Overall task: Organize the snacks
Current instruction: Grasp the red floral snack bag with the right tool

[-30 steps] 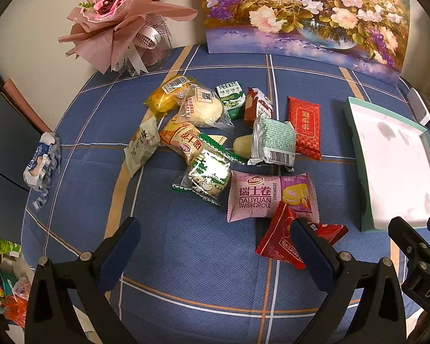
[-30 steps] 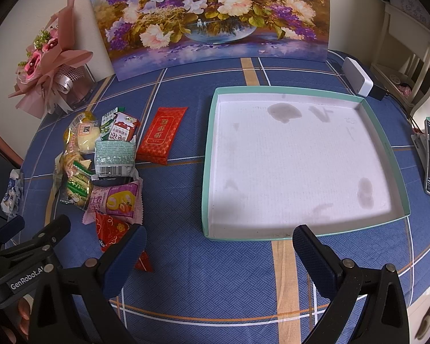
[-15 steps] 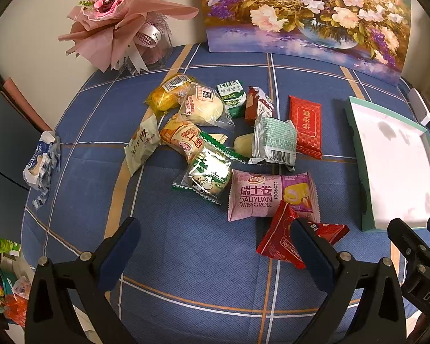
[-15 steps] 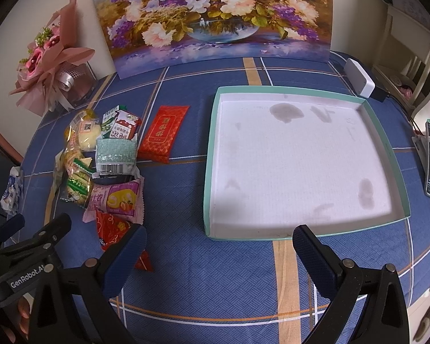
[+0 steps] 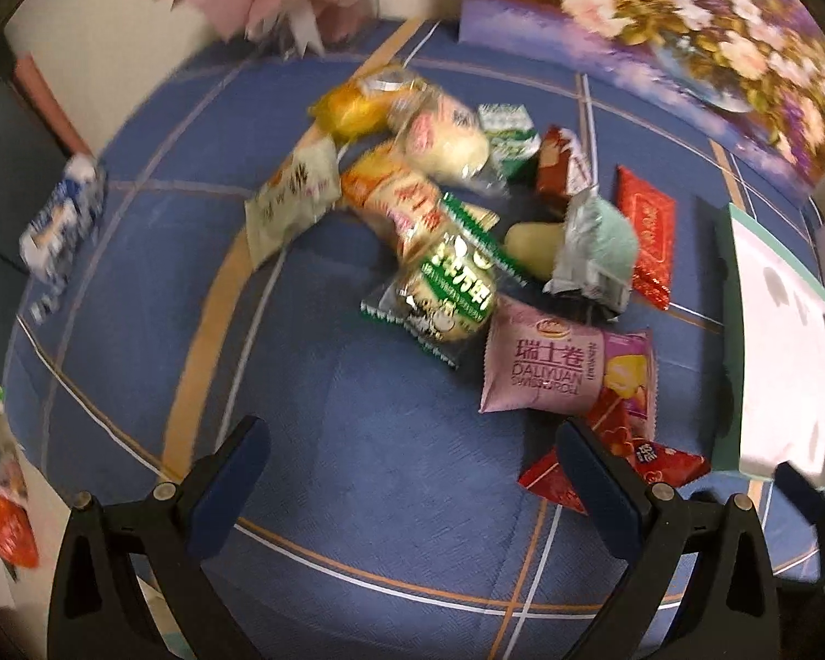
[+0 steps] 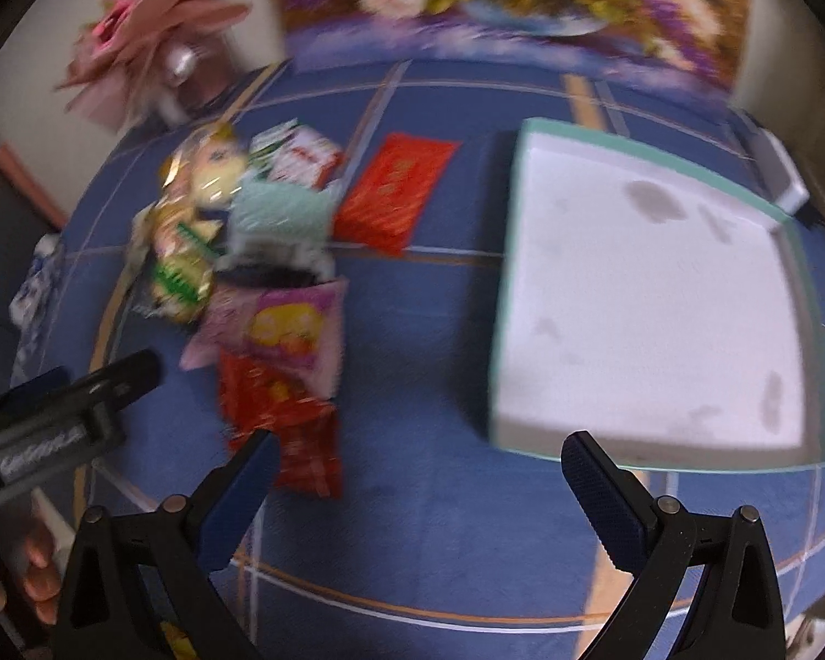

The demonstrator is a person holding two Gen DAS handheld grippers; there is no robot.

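Looking along our left gripper (image 5: 412,473), we see its jaws spread wide and holding nothing above the blue cloth (image 5: 385,440), with the snack pile at twelve to one o'clock — the pink Swiss-roll pack (image 5: 566,368) nearest, a red packet (image 5: 665,462) just beside the right finger. Through the right wrist view our right gripper (image 6: 423,478) also gapes empty — the white tray (image 6: 654,297) sits at one o'clock, the snacks (image 6: 280,253) at ten to eleven, the red packet (image 6: 297,423) touching the left fingertip's outline.

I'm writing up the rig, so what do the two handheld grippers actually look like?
Both the left gripper and right gripper have black plastic frames with silver pivot screws and dark blue finger pads. White lettering, too blurred to read, marks the left one's side.
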